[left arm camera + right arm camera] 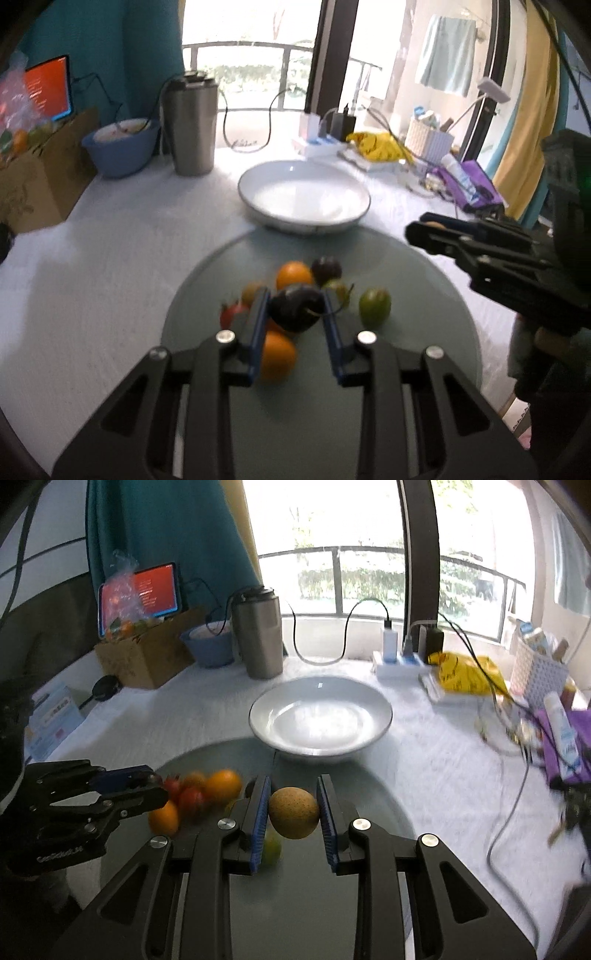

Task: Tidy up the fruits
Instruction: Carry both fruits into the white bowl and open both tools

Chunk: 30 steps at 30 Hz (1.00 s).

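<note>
Fruits (295,275) lay clustered on the grey round mat (424,295), just before the white bowl (320,720). The right gripper (293,812) clasped a tan, roundish fruit (293,813), showing no clear long axis. The left gripper (295,308) pinched a dark plum (295,312), its stem pointing right.

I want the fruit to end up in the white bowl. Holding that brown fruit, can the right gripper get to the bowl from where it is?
Probably yes. The right gripper has its jaws shut on the brown fruit, and the white bowl sits straight ahead, empty, just past the glass turntable. Nothing stands between them, and the left gripper is off to the side.
</note>
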{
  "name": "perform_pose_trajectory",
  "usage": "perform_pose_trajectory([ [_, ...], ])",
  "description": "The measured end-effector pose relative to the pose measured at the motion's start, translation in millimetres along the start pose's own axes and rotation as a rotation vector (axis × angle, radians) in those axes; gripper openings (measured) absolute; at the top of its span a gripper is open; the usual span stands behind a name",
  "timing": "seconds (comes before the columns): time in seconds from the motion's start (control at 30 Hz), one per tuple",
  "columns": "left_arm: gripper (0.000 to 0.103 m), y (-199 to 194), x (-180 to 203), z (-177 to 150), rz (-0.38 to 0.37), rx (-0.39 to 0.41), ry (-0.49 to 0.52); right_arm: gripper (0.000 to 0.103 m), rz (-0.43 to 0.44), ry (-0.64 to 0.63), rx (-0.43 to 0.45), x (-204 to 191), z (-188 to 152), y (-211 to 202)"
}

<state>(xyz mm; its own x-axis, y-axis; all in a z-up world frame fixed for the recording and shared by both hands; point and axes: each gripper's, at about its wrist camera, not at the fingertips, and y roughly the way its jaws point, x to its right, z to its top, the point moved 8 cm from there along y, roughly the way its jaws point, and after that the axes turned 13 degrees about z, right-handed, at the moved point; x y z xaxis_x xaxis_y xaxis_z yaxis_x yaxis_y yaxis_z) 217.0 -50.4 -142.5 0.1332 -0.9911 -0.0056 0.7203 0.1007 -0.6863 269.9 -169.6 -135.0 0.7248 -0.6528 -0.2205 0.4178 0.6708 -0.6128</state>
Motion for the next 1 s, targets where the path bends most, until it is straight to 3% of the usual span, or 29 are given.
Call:
perform_pose_trajectory([
  [0.43,0.029,55,11,80,-0.08,0.041,-0.029,0.028,-0.016,0.002,0.031,34,48,39],
  [0.8,0.029,111,15,95,-0.073,-0.034,-0.024,0.028,-0.024,0.039,-0.026,65,55,82],
  [1.0,0.031,117,17,94,-0.074,-0.056,-0.024,0.028,-0.026,0.058,-0.047,68,53,89],
])
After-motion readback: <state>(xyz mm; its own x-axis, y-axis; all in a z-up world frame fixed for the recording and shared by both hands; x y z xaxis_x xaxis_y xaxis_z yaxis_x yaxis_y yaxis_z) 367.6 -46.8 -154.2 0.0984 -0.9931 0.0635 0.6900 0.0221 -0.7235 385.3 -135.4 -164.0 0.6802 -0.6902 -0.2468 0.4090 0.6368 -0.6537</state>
